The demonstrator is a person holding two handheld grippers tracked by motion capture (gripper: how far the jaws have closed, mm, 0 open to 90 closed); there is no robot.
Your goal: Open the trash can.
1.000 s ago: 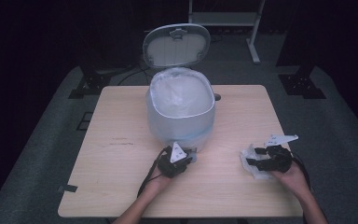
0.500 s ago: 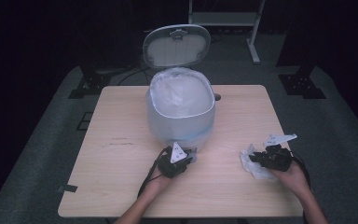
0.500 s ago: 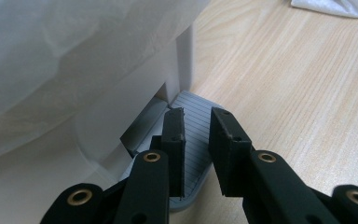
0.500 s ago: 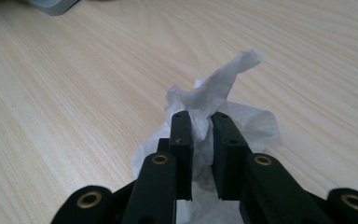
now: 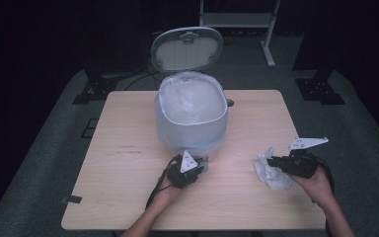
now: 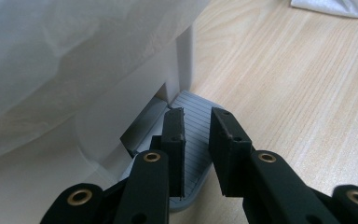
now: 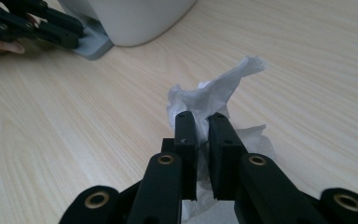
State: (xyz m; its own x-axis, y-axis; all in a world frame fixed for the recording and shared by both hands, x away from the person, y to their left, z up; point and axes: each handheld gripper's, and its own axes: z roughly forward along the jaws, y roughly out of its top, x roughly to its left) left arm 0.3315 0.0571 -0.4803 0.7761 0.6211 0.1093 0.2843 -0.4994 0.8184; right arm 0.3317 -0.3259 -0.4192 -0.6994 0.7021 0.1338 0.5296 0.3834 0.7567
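Note:
A white pedal bin (image 5: 192,118) lined with a clear bag stands mid-table, its lid (image 5: 187,48) tipped up. My left gripper (image 5: 200,165) is shut, its tips (image 6: 198,116) resting on the ribbed grey pedal (image 6: 193,100) at the bin's foot, with nothing between the jaws. A crumpled white tissue (image 5: 272,178) is held off to the right. My right gripper (image 5: 271,161) has just closed on the tissue (image 7: 214,91), which sticks out beyond the tips (image 7: 199,119) and hangs a little above the wood.
The light wooden table (image 5: 128,163) has bare room left of the bin and between the two hands. Dark floor, stand feet and a metal frame (image 5: 237,19) surround it. The left gripper (image 7: 37,23) and pedal (image 7: 95,46) show far off in the right gripper view.
My right gripper went from open over the tissue to shut on it and has lifted slightly. The left gripper, the bin and its lid stayed as they were.

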